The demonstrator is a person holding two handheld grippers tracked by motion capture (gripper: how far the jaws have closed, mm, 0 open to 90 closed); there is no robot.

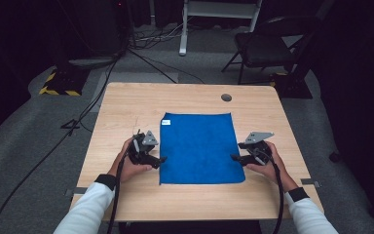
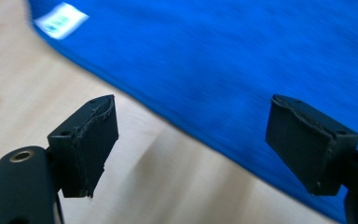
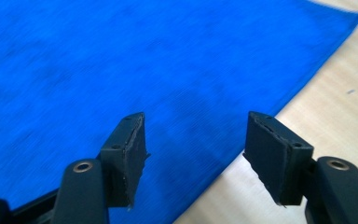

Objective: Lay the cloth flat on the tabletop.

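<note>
Your left gripper sits at the left long edge of the flat blue rectangular cloth, toward its near corner, jaws spread wide with nothing between them. In the left gripper view 1 jaw is over bare wood and the other over the cloth, and the cloth's edge runs diagonally between them. Whether the jaw tips touch the light wooden table cannot be told; that view is blurred.

Your right gripper sits at the cloth's right long edge, also toward the near end, jaws parted at a moderate gap and empty. In the right gripper view the left jaw is over cloth and the right jaw is over the edge where cloth meets wood. Contact with the fabric cannot be made out.

The cloth lies at the middle of the surface, long sides running from near edge to far edge. The small white tag at its far left corner is blurred in the left gripper view; its print is unreadable.

Your hands hide the gripper bodies in the high view. A round dark grommet sits near the far edge, well apart from the cloth. Off the table, a dark folding chair and floor cables stand in dim light.
</note>
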